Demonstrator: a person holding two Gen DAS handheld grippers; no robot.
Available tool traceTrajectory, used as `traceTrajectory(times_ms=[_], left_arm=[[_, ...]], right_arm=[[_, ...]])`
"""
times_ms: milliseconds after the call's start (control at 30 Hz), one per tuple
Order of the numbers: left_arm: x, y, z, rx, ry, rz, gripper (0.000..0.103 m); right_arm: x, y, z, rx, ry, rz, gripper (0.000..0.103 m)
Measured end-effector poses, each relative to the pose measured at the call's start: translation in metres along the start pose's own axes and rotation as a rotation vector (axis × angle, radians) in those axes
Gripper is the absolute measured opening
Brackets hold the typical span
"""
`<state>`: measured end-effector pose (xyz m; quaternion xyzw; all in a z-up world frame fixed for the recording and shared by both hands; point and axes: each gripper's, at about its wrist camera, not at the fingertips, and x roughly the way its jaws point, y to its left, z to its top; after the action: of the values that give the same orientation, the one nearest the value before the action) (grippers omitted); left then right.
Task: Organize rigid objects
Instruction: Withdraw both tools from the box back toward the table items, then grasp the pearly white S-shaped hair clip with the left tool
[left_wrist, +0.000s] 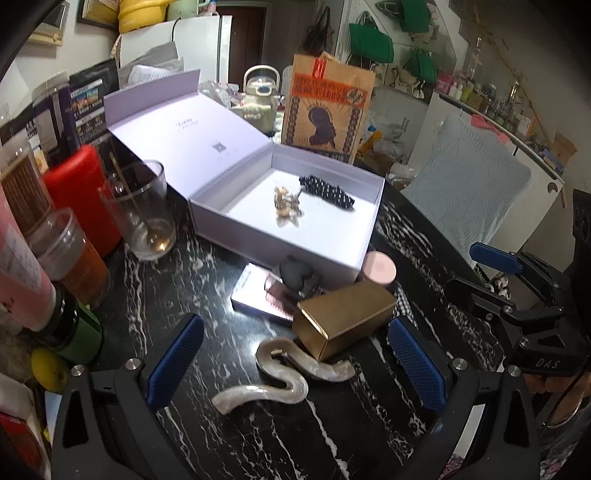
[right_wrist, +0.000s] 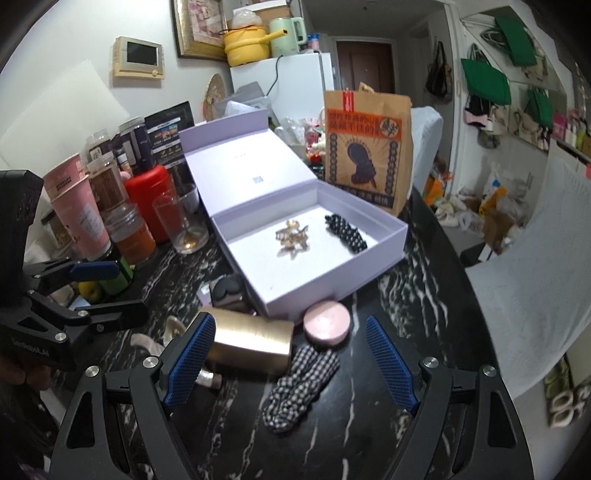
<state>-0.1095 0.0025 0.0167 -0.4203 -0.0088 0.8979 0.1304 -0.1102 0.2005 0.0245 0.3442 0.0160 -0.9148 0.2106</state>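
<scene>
An open lavender box (left_wrist: 360, 254) (right_wrist: 402, 230) stands on the black marble table and holds a gold clip (left_wrist: 286, 205) (right_wrist: 291, 234) and a black beaded clip (left_wrist: 327, 192) (right_wrist: 345, 232). In front of it lie a gold box (left_wrist: 345, 319) (right_wrist: 251, 341), a pink round case (left_wrist: 380, 266) (right_wrist: 327, 323), a black clip (left_wrist: 297, 277) on a pink card, a pearly wavy clip (left_wrist: 284, 373) and a checked bow (right_wrist: 299, 384). My left gripper (left_wrist: 295, 365) is open around the wavy clip. My right gripper (right_wrist: 288, 363) is open over the gold box and bow.
Jars, a red canister (left_wrist: 83, 195) and a drinking glass (left_wrist: 142, 210) crowd the table's left side. A brown paper bag (left_wrist: 327, 107) (right_wrist: 365, 147) stands behind the box. A chair with a pale towel (left_wrist: 469, 184) is at the right edge.
</scene>
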Motion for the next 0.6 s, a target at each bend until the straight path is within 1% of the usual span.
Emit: traceTrajectory(times_ms=[167, 367, 600], left_arm=[[0.008, 0.002, -0.009, -0.014, 0.010, 0.008, 0.102], [0.018, 0.005, -0.017, -0.030, 0.035, -0.009, 0.102], [0.038, 0.006, -0.032, -0.037, 0.100, -0.065, 0.102]], right_arm=[[0.008, -0.002, -0.012, 0.022, 0.024, 0.003, 0.084], [0.017, -0.006, -0.024, 0.044, 0.041, -0.002, 0.084], [0.027, -0.015, -0.039, 0.093, 0.072, 0.015, 0.084]])
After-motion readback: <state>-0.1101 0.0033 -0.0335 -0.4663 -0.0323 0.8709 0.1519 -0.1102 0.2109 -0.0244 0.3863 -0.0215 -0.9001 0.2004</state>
